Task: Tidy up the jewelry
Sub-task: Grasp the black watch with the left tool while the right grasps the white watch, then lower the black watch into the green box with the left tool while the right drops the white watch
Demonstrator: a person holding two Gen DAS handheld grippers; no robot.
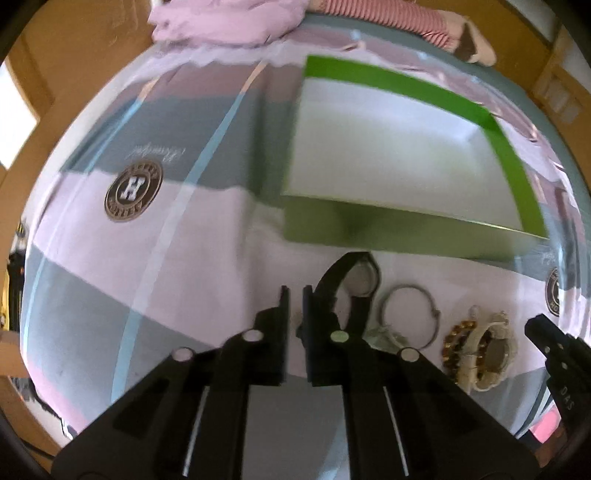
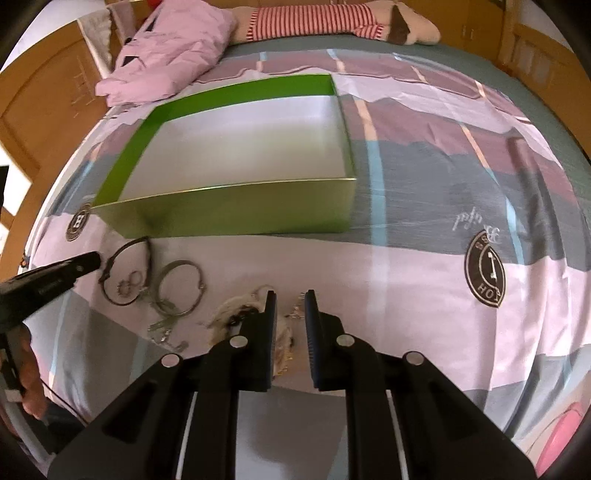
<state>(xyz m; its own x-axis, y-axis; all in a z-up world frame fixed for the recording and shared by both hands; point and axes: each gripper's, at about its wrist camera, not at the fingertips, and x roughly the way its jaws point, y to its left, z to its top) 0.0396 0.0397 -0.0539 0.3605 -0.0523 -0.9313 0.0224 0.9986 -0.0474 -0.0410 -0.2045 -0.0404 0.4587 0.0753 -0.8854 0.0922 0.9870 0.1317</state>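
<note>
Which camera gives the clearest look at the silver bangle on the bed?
The left wrist view. There the silver bangle lies in the open between the black watch and the beaded bracelet, its whole ring visible. The right wrist view shows the bangle smaller, off to the side and overlapped by other jewelry.

A home bedroom: a bed (image 2: 424,192) under a patchwork duvet cover, a plush toy (image 2: 332,22) at its head, wooden wardrobe doors (image 2: 48,110) beside it.

Bedsheet (image 2: 424,280): matt printed cloth, lightly creased. Green box (image 2: 236,214): smooth card, slight sheen, white inside. Bangle (image 1: 408,315): shiny bare metal. Watch (image 1: 354,278): matt black strap. Grippers: matt black plastic. Headboard (image 2: 44,107): smooth wood.
</note>
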